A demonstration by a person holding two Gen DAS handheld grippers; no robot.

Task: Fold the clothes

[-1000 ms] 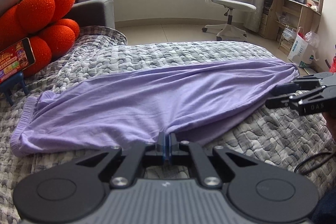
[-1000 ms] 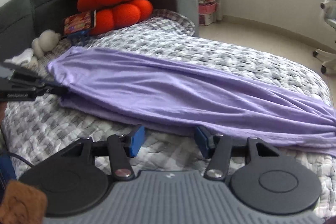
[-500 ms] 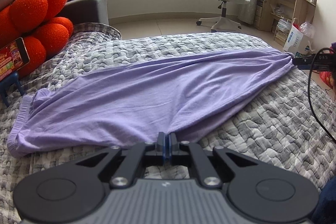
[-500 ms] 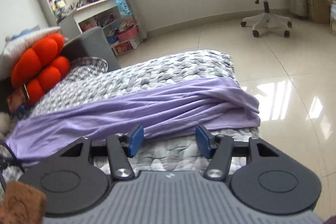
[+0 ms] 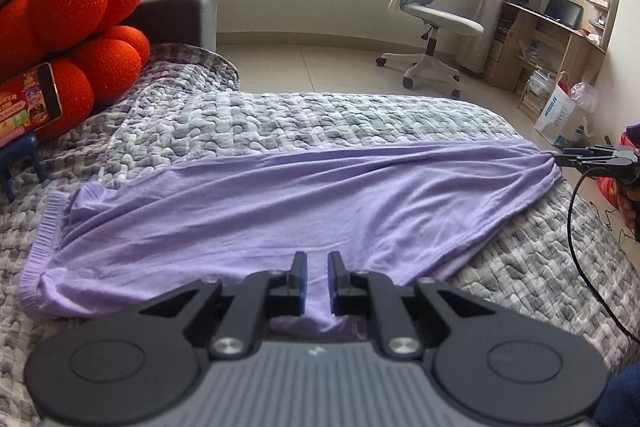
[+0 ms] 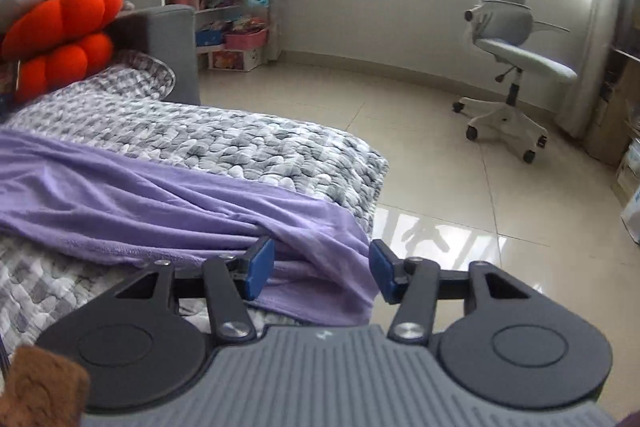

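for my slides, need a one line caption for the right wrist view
Right gripper closing around the end of purple trousers at the edge of a grey quilted bed.

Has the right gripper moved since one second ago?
Yes. In the left wrist view, the right gripper went from beside the purple garment's near edge to its far corner, toward the white bag on the floor. Its jaws are closing around that corner.
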